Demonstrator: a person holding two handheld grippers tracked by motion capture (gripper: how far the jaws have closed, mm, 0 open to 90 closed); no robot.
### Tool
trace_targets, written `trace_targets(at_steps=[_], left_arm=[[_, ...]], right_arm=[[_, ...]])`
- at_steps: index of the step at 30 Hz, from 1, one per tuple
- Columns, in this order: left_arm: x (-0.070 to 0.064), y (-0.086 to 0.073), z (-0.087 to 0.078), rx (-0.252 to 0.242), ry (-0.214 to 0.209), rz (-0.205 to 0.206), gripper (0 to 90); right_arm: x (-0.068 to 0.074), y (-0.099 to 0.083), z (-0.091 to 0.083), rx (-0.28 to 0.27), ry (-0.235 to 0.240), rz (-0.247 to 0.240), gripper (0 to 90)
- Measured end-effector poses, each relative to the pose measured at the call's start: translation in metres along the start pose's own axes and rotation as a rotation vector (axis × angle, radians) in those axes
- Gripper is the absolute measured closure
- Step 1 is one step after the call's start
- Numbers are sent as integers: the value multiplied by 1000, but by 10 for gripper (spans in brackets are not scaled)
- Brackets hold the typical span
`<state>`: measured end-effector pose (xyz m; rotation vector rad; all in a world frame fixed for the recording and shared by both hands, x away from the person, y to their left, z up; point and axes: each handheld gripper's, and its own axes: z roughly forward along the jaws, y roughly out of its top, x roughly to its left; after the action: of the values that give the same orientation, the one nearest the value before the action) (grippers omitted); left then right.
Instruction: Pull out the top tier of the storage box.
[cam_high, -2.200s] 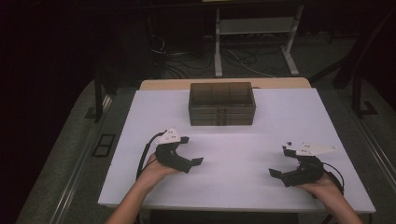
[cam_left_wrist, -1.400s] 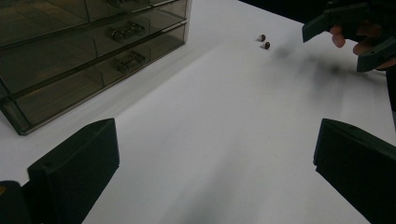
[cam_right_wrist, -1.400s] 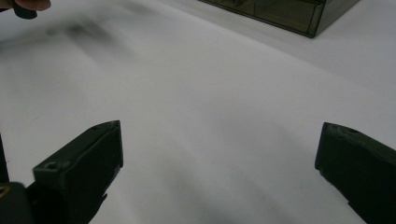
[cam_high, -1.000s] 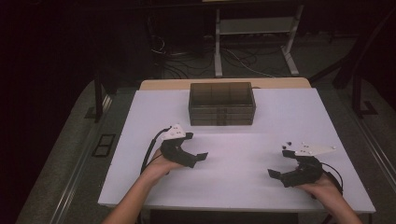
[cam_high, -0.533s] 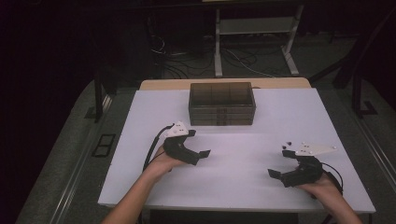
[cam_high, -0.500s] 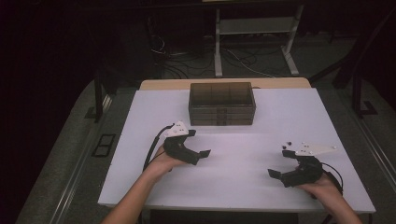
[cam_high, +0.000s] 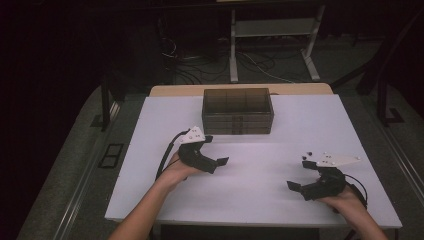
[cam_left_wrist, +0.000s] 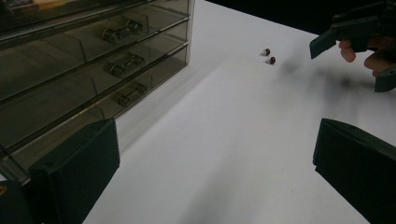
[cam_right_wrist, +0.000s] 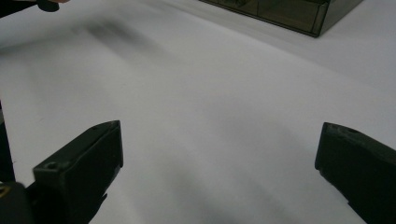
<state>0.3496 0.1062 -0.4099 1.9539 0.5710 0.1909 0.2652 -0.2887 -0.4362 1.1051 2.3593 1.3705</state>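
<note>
A smoky clear drawer box with three drawer levels stands at the table's far middle; its small knobs face me in the left gripper view. My left gripper hovers just in front of the box's left corner, jaws wide apart with nothing between them. My right gripper rests near the front right of the table, also open and empty. Two small dark red beads lie on the white table beyond the right gripper.
A wooden strip runs behind the table. On the dark floor behind it are a white stand and cables. The other hand and its gripper appear at the top right of the left gripper view.
My left gripper has moved forward and to the right, closer to the drawer box. The right gripper has stayed almost where it was.
</note>
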Motion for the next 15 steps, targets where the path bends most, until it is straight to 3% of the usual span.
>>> trace_targets(at_steps=[15], left_arm=[[3, 7, 8, -3, -5, 3, 0]], right_arm=[[0, 0, 0, 0, -1, 1, 5]])
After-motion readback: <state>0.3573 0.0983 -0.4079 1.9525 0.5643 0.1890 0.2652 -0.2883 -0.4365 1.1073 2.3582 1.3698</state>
